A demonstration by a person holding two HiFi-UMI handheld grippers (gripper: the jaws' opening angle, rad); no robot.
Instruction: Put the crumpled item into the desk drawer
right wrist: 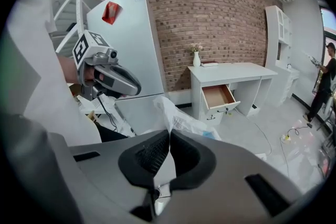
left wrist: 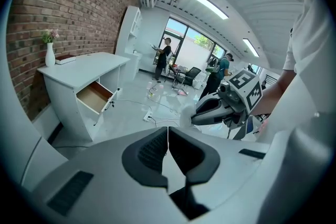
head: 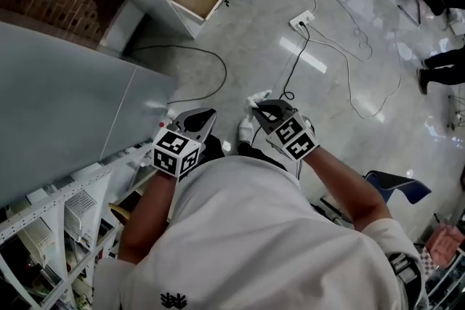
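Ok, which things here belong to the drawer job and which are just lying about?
Job: crumpled white plastic item, shut in the right hand-held gripper; open wood-lined drawer of the white desk.
Lying about: white vase; white power strip; white shelving rack.

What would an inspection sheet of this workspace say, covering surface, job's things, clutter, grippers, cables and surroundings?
Surface: white desk top, carrying only a vase and a flat item by the wall.
Job's things: crumpled item held in the right gripper; desk drawer pulled open, looks empty.
Clutter: packed wire shelves at the head view's lower left.
Grippers: left gripper fingers together, nothing between them; right gripper fingers shut on the crumpled item.
Cables: cables and a power strip lie on the floor in front of the desk.
Surroundings: brick wall, tall grey cabinet, people far off by the windows.
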